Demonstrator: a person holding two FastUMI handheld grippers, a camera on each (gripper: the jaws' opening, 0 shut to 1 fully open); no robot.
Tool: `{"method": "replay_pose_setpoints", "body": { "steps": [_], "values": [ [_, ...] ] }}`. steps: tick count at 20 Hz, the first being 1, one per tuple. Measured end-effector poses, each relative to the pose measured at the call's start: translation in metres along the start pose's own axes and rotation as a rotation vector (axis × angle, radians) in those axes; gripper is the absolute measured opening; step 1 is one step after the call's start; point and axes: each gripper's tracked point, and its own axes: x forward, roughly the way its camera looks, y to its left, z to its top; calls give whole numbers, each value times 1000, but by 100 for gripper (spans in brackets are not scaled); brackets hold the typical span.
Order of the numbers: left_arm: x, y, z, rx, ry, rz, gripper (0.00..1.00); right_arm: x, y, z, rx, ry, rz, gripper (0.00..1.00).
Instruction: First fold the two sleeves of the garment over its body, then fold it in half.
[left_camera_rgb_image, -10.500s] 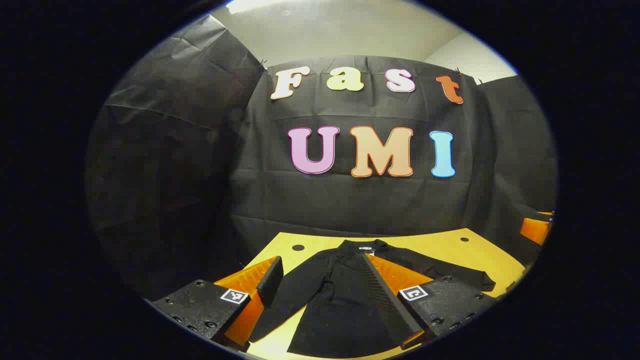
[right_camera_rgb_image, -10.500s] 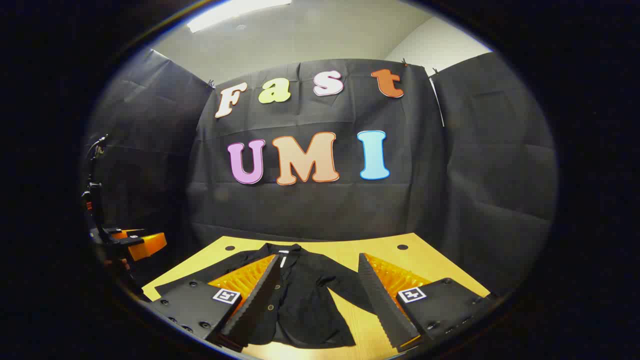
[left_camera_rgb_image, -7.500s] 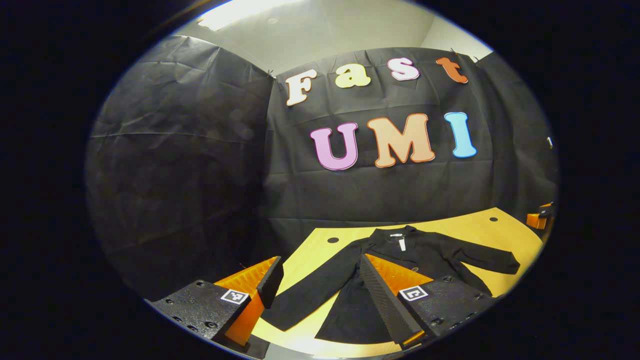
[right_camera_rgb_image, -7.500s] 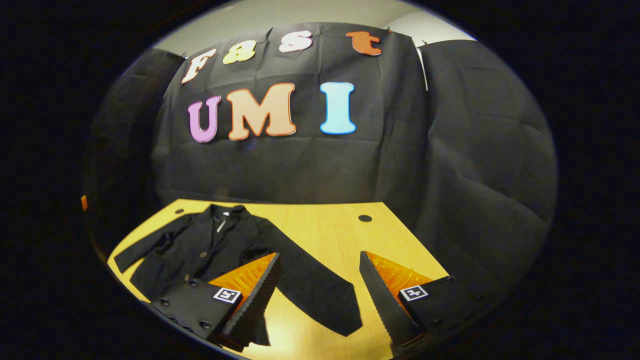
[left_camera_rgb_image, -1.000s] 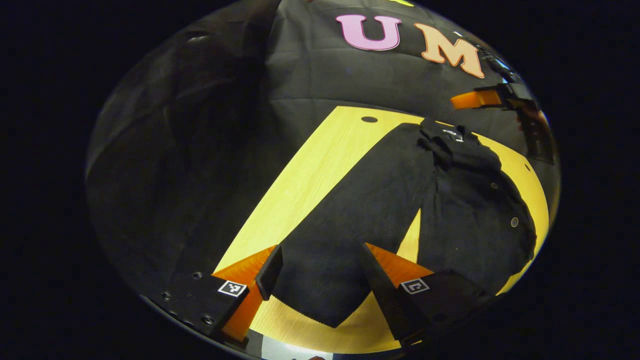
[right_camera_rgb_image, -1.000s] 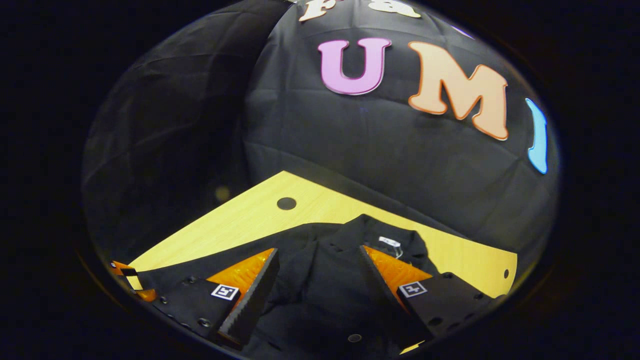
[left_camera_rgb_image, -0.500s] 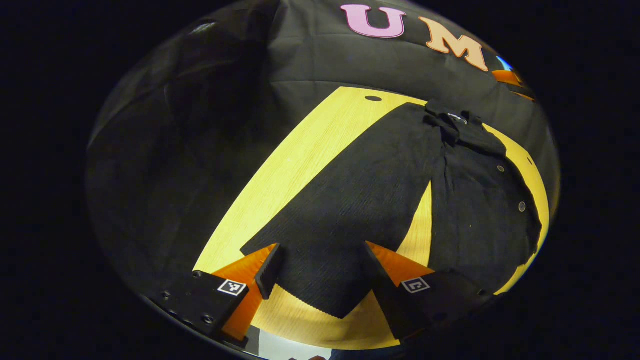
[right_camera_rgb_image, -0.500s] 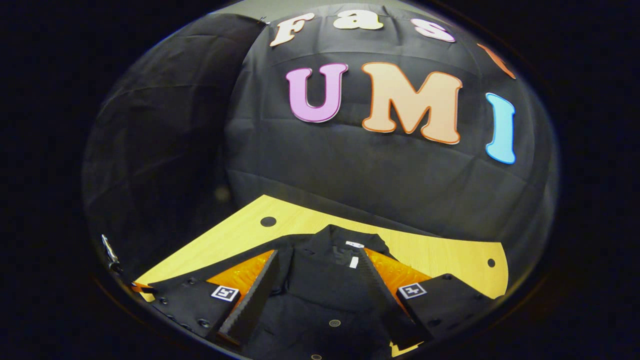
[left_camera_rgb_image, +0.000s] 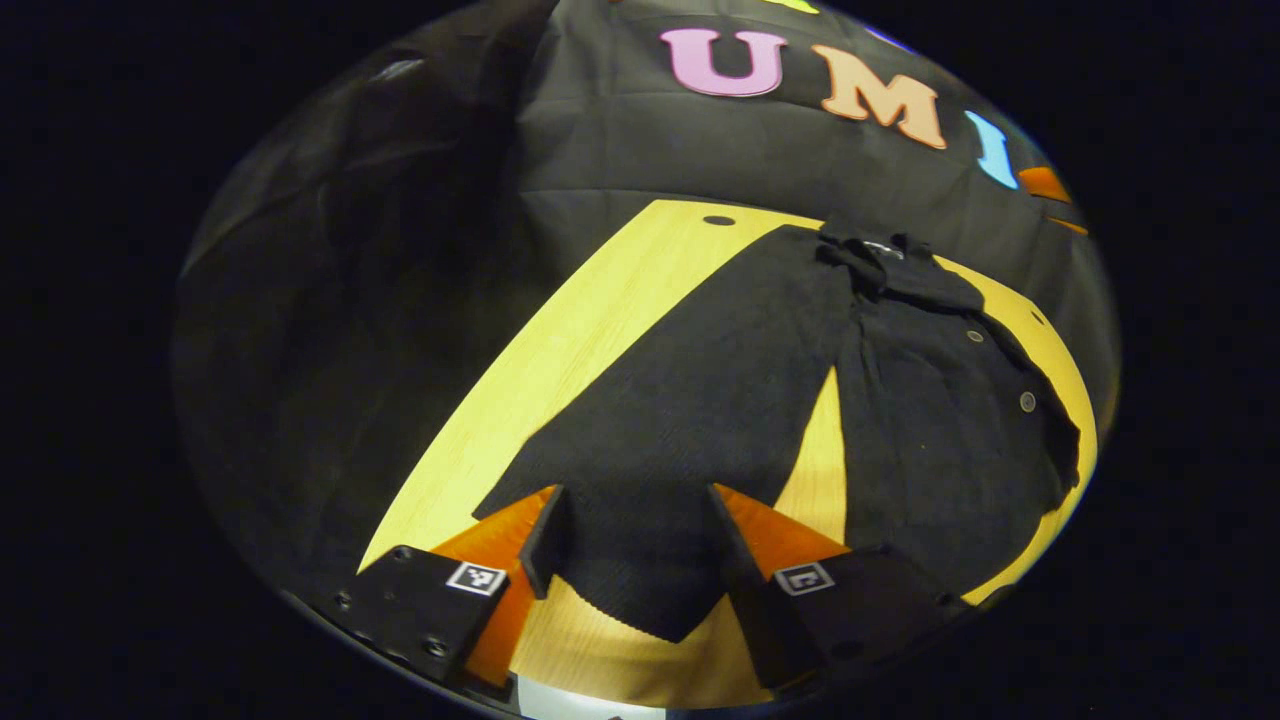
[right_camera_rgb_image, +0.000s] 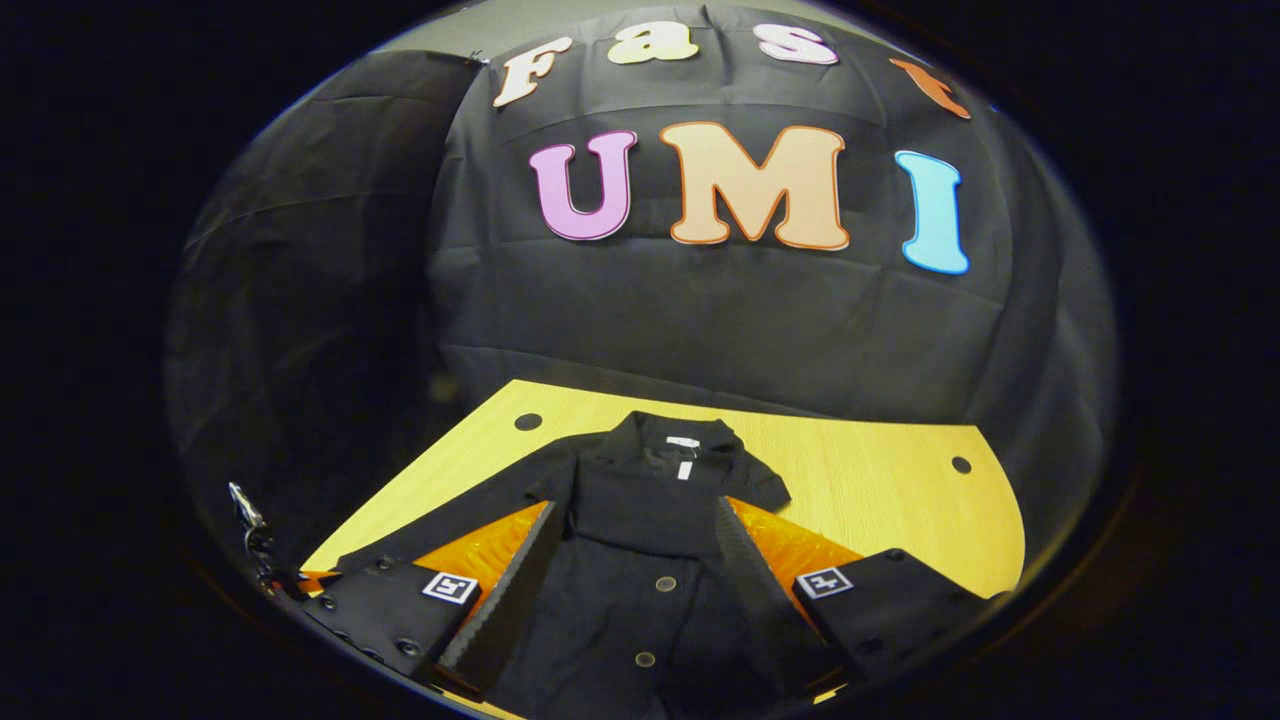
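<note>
A black button-up jacket (left_camera_rgb_image: 940, 420) lies flat on the yellow table (left_camera_rgb_image: 560, 350), collar toward the far wall. Its left sleeve (left_camera_rgb_image: 700, 400) runs straight out toward my left gripper (left_camera_rgb_image: 632, 495). That gripper is open, one finger on each side of the cuff (left_camera_rgb_image: 640, 590), just above the table. In the right gripper view the jacket (right_camera_rgb_image: 640, 600) is seen from its hem end. Its right sleeve (right_camera_rgb_image: 650, 515) lies folded across the chest. My right gripper (right_camera_rgb_image: 635, 510) hangs open over the buttoned front and holds nothing.
The table (right_camera_rgb_image: 880, 500) has bare wood to the right of the jacket and a cable hole (right_camera_rgb_image: 960, 464) near its far corner. Black cloth walls close the booth behind and to the left. The table's near edge (left_camera_rgb_image: 600, 690) runs just under my left gripper.
My left gripper has settled closer over the cuff, its fingers a little nearer together. The right gripper has drawn back from the collar and now looks at the jacket squarely.
</note>
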Motion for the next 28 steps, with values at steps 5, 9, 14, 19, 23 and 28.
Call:
{"method": "replay_pose_setpoints", "body": {
  "steps": [5,9,14,19,23,28],
  "values": [
    [4,-5,1,3,-9,-2,49,-22,-20,-15,4,10,-50,99],
    [3,-8,0,-18,11,-40,48,-42,-36,-18,25,-11,-82,99],
    [7,-9,0,-4,-14,-35,1,-68,-51,-32,66,-28,-115,99],
    [7,-8,3,32,-7,-25,0,-88,-72,-55,121,-18,-159,99],
    [7,-10,6,17,17,-27,0,-102,-91,-75,194,-19,-197,100],
    [4,-14,40,11,-20,-37,0,-114,-119,-110,259,15,-266,100]
  ]
}}
